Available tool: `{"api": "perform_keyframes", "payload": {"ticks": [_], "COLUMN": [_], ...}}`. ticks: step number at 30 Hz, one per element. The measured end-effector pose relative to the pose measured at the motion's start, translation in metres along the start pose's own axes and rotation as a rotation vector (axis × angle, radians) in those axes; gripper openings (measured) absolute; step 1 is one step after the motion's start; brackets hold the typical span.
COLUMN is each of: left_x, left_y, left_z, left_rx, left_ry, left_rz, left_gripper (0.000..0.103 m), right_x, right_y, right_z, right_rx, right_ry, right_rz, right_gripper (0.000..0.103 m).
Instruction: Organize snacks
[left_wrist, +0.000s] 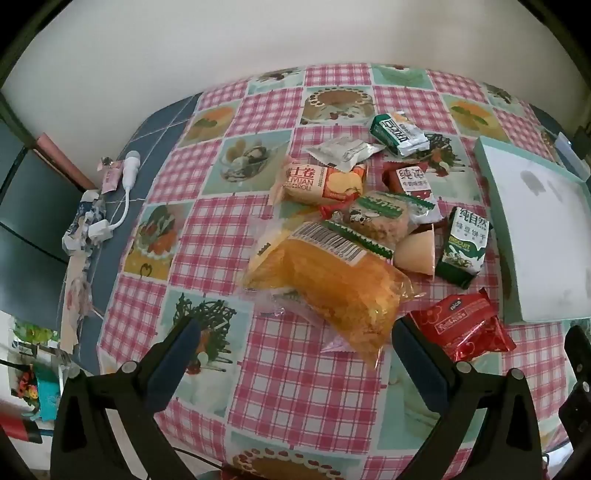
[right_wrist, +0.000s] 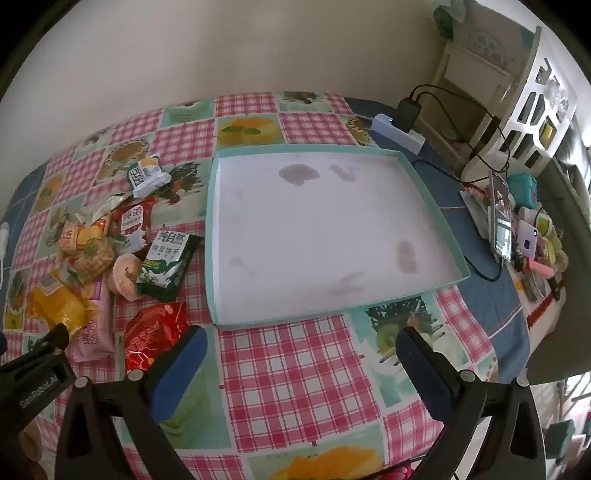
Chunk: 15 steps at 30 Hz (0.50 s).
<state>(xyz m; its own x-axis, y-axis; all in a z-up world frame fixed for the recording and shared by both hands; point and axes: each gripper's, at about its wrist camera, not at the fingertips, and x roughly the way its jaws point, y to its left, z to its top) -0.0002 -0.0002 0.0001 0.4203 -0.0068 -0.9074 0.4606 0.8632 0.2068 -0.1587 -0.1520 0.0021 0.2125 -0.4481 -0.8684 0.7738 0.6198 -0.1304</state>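
While the snacks lie unsorted, the left gripper (left_wrist: 293, 341) hangs with jaws wide and empty in the left wrist view; the yellow cake packet (left_wrist: 325, 288) lies just ahead between them, long axis slanting from far left to near right, barcode end pointing away, so the first pick seems about to begin and calls for closing across its narrow width. In the right wrist view, the right gripper (right_wrist: 301, 345) also gapes empty, the bare teal-rimmed tray (right_wrist: 436, 206) straight ahead of its jaws, the snack pile (right_wrist: 110, 254) off their left side
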Motion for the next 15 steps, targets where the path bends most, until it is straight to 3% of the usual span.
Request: {"api": "perform_keyframes", "payload": {"ticks": [15], "left_x": [0.0018], "left_y": [-0.0044], "left_z": [-0.0024], "left_rx": [0.040], "left_ry": [0.001], "left_rz": [0.042], "left_gripper": [0.103], "right_x": [0.0020], "right_y": [-0.0002], "right_z": [0.0012], "right_rx": [0.007], "right_ry": [0.006], "right_rz": [0.007], "right_gripper": [0.103]}}
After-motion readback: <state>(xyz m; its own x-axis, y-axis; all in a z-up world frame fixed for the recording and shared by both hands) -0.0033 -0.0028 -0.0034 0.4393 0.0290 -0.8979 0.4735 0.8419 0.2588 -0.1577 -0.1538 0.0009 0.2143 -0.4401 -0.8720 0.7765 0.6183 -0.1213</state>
